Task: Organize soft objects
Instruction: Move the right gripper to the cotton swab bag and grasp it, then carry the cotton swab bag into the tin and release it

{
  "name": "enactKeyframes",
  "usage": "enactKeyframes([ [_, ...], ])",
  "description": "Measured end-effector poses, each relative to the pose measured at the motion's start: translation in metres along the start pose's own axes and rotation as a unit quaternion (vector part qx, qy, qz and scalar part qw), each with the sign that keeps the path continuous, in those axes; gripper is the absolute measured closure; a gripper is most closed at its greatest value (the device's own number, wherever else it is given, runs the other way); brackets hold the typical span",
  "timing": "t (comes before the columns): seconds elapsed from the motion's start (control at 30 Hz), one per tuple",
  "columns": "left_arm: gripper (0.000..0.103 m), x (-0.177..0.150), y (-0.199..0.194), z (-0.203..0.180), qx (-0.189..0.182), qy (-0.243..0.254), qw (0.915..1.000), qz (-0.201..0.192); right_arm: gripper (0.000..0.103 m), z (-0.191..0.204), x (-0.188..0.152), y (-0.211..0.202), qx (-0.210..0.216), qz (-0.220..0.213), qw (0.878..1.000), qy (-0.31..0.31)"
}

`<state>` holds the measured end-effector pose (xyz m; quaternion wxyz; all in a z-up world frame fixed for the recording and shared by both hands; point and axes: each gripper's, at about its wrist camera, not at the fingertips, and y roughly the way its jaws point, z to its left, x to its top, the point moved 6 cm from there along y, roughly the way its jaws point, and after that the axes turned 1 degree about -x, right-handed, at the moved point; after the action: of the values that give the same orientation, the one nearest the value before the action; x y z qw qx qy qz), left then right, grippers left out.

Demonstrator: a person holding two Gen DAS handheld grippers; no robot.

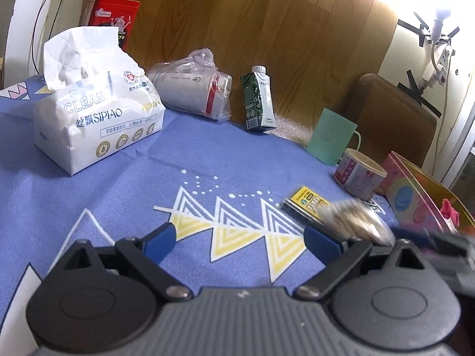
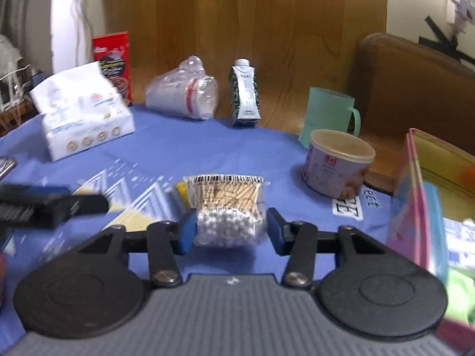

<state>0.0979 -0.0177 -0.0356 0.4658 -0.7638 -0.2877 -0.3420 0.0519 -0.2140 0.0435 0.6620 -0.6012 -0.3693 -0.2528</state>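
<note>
right tongs [image 2: 230, 231] | straddling cotton swab bag [image 2: 227, 207] | on blue tablecloth [image 2: 222, 154]

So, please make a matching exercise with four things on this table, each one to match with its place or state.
Things:
1. tissue pack
2. cotton swab bag
3. green carton
4. paper cups in plastic bag

Places or states:
A. stands upright at the table's far edge
B. lies on its side
C. between the right gripper's fingers
D. a sheet sticks out on top

Pairs: 1-D, 2-C, 3-A, 4-B
</note>
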Motion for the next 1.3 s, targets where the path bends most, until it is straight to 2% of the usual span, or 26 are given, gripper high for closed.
enactKeyframes([
  [0.2,0.006,-0.009,-0.006,-0.016,-0.060,0.006,0.9978,0.028,0.051,0.020,-0.051,-0.061,0.019,-0.001,1.000,-0.022],
  [0.27,0.006,-0.017,-0.012,-0.028,-0.104,-0.001,0.9933,0.050,0.047,0.023,-0.061,-0.075,0.017,-0.010,0.999,-0.026],
  [0.33,0.006,-0.026,-0.019,-0.044,-0.145,0.001,0.9867,0.073,0.035,0.025,-0.067,-0.080,0.024,-0.007,0.999,-0.028],
  [0.37,0.006,-0.029,-0.022,-0.052,-0.161,0.005,0.9835,0.082,0.032,0.026,-0.069,-0.079,0.028,-0.005,0.999,-0.030],
  [0.5,0.008,-0.042,-0.022,-0.074,-0.177,0.015,0.9774,0.115,0.032,0.020,-0.071,-0.070,0.036,0.005,0.999,-0.009],
  [0.53,0.009,-0.043,-0.021,-0.076,-0.173,0.019,0.9780,0.115,0.033,0.018,-0.071,-0.068,0.043,0.007,0.999,0.000],
  [0.57,0.013,-0.044,-0.021,-0.080,-0.166,0.028,0.9794,0.112,0.034,0.017,-0.070,-0.066,0.050,0.007,0.999,0.010],
  [0.6,0.029,-0.045,-0.020,-0.085,-0.167,0.035,0.9785,0.116,0.041,0.017,-0.071,-0.067,0.053,0.005,0.998,0.013],
  [0.63,0.037,-0.046,-0.018,-0.090,-0.176,0.033,0.9758,0.126,0.050,0.016,-0.070,-0.067,0.054,0.002,0.998,0.013],
  [0.67,0.038,-0.045,-0.017,-0.094,-0.182,0.026,0.9740,0.132,0.053,0.017,-0.070,-0.069,0.054,-0.002,0.998,0.013],
  [0.77,0.039,-0.036,-0.021,-0.112,-0.195,0.038,0.9727,0.121,0.057,0.014,-0.069,-0.080,0.035,-0.024,0.999,0.009],
  [0.87,0.039,-0.018,-0.031,-0.142,-0.222,0.067,0.9683,0.093,0.057,-0.001,-0.059,-0.099,0.011,-0.068,0.997,0.016],
  [0.93,0.039,-0.005,-0.032,-0.169,-0.246,0.085,0.9621,0.080,0.057,-0.015,-0.049,-0.113,-0.014,-0.105,0.994,0.020],
  [1.03,0.039,0.004,-0.022,-0.218,-0.270,0.122,0.9516,0.080,0.057,-0.042,-0.040,-0.130,-0.061,-0.139,0.988,0.034],
  [1.17,0.039,0.001,0.012,-0.278,-0.293,0.164,0.9370,0.098,0.057,-0.088,-0.044,-0.141,-0.116,-0.138,0.981,0.069],
  [1.3,0.038,-0.001,0.052,-0.321,-0.291,0.174,0.9339,0.114,0.056,-0.136,-0.047,-0.135,-0.153,-0.109,0.977,0.099],
])
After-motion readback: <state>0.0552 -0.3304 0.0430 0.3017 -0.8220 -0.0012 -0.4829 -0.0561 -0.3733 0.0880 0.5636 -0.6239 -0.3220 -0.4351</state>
